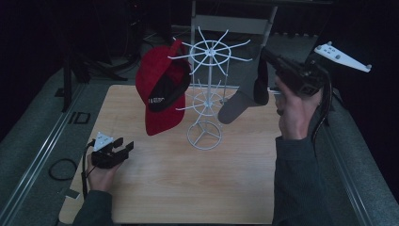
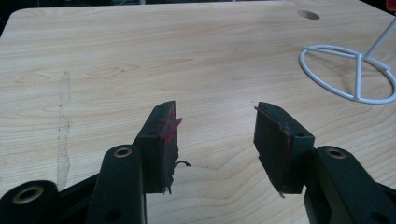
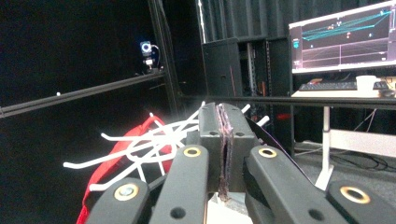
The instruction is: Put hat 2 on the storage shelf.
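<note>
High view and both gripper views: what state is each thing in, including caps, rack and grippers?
Red cap: hanging on the rack's left side, off the table.
Grey cap: hanging at the rack's right, strap pinched by the right gripper.
White wire rack: upright, base on the table.
Right gripper: jaws shut on the grey cap's strap, raised.
Left gripper: jaws open, nothing between them, low over the table.
</note>
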